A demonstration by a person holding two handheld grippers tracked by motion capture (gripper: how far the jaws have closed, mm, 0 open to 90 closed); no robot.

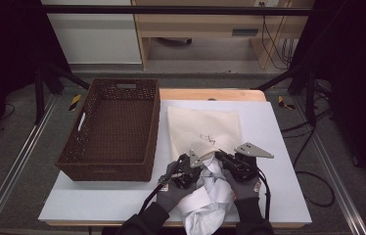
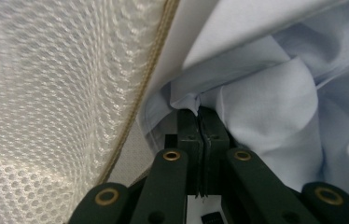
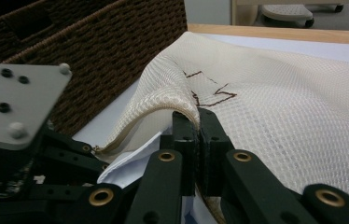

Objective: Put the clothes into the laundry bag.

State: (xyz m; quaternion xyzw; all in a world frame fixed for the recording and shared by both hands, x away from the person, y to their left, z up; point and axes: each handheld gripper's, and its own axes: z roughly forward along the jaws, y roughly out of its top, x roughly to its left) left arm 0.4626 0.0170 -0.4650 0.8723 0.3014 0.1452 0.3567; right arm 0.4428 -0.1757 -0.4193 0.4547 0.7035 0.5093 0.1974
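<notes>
White sheet (image 1: 279,147) covers the wooden table (image 1: 210,93); grey floor beyond. Left gripper (image 2: 199,109) pinches the pale shirt (image 2: 266,107), right gripper (image 3: 196,116) pinches the mesh bag (image 3: 275,107) beside the basket (image 1: 112,127)

Cream mesh bag (image 1: 204,131), pale blue shirt (image 1: 209,198), dark brown woven basket (image 1: 112,128)

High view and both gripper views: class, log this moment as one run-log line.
left gripper: shut on pale blue shirt | right gripper: shut on mesh bag rim, mouth lifted | wicker basket: left of bag
</notes>
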